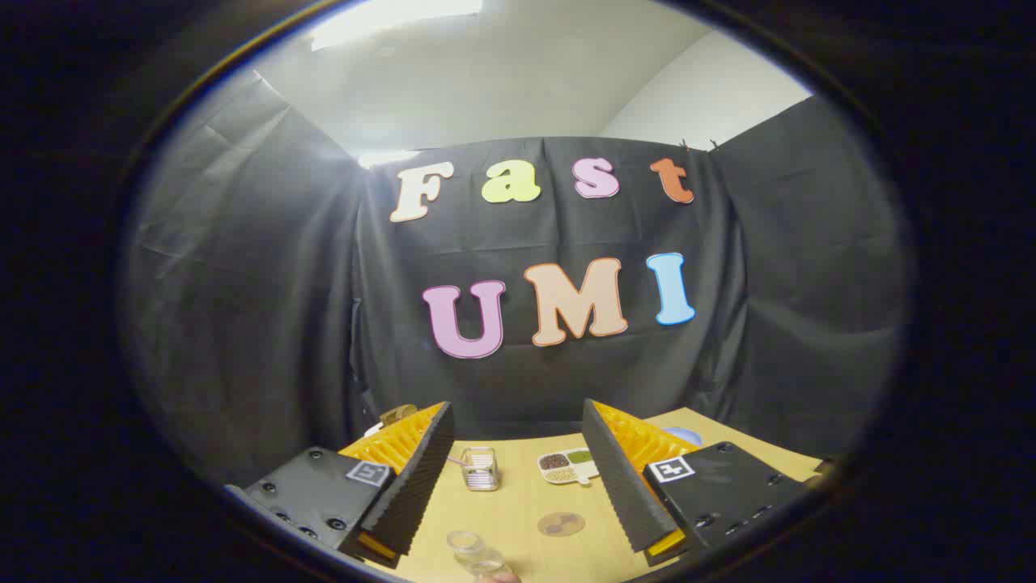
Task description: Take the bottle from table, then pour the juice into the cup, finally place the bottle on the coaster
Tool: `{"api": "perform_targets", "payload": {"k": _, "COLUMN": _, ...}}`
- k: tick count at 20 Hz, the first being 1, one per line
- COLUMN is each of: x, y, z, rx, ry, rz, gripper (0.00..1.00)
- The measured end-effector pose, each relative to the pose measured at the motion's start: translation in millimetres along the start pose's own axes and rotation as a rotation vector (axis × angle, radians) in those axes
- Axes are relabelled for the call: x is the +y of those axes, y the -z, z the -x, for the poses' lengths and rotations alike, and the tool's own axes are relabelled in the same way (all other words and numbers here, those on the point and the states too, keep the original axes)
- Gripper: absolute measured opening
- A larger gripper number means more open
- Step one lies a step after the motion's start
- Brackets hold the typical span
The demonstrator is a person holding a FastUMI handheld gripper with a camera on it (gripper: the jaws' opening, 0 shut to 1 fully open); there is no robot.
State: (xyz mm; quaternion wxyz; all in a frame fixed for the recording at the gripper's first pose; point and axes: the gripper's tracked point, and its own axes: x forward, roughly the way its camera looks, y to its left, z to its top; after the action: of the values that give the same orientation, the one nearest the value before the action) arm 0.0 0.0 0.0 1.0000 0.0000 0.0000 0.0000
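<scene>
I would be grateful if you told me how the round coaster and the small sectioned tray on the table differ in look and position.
The coaster is a plain brown disc; the sectioned tray is pale, with dark, green and tan fillings.

The coaster lies nearer, between the open fingers; the sectioned tray lies beyond it, close to the right finger.

Both lie flat on the table, untouched.

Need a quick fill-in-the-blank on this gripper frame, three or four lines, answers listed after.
1. The gripper is ____, with nothing between its fingers.
2. The round coaster lies flat on the ____ table.
3. The clear glass cup stands ____ the coaster, toward the wall.
4. The small sectioned dish sits beside the ____.

Answers: open; tan; beyond; cup
</scene>
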Motion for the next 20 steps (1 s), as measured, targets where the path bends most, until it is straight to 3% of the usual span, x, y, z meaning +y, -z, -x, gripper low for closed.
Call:
{"api": "perform_targets", "payload": {"k": 15, "x": 20, "y": 16, "z": -5, "rx": 0.012, "ry": -0.024, "rz": -0.004, "gripper": 0.99}}
{"api": "perform_targets", "payload": {"k": 20, "x": 20, "y": 59, "z": -4, "rx": 0.082, "ry": -0.020, "rz": -0.007, "gripper": 0.99}}
